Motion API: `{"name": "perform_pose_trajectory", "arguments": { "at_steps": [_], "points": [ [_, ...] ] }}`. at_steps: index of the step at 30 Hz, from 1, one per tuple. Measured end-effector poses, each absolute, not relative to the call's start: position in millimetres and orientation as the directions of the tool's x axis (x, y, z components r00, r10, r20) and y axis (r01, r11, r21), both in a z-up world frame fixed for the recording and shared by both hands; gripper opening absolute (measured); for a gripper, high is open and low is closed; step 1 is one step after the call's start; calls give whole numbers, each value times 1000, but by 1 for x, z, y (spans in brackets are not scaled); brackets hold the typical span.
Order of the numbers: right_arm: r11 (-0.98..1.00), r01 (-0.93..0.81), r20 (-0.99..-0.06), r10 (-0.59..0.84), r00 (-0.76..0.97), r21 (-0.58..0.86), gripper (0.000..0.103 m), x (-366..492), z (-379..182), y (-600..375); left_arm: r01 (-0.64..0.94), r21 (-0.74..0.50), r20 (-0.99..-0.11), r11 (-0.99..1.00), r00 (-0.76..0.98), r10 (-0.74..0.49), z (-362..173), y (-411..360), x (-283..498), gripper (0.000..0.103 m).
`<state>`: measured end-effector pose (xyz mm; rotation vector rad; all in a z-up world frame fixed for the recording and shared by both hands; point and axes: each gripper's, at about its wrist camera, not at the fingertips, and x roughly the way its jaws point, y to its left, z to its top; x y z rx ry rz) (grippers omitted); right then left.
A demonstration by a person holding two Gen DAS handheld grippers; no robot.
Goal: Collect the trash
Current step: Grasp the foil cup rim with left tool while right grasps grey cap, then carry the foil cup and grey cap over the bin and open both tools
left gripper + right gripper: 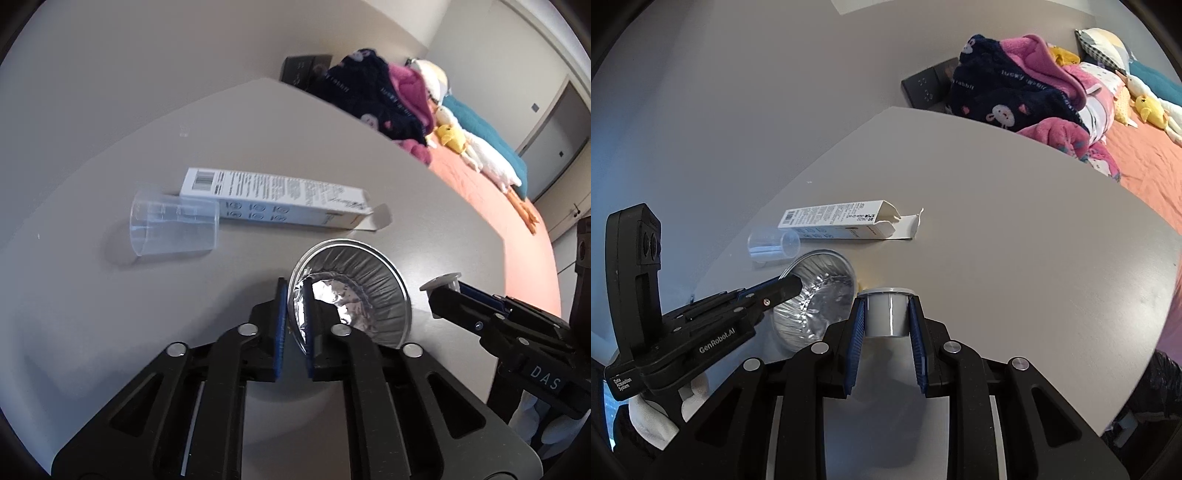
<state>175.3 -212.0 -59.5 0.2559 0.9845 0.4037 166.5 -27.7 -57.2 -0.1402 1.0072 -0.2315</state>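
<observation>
My left gripper is shut on the near rim of a round foil cup, which tilts above the grey table; it shows in the right wrist view too. My right gripper is shut on a small grey plastic cup, held just right of the foil cup; that cup's rim shows in the left wrist view. A clear plastic cup lies on its side beside a long white carton with an open flap. Both also show in the right wrist view: the clear cup and the carton.
The table's far edge meets a grey wall. To the right is a bed with an orange sheet, a pile of dark and pink fleece clothes and plush toys. A black bag shows at the table's right edge.
</observation>
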Motion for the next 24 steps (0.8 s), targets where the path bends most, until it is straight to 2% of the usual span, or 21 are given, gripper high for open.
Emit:
{"name": "perform_pose_trajectory", "arguments": {
  "at_steps": [7,24],
  "points": [
    [903,-199,-734,426,528,381,26,157,-45,-224,144,-213,-824,966,506,-257,-52,-34,163,3],
    [906,-164,-662,400,634,390,26,100,-3,-268,250,-252,-751,935,559,-352,-8,-74,131,3]
  ]
}}
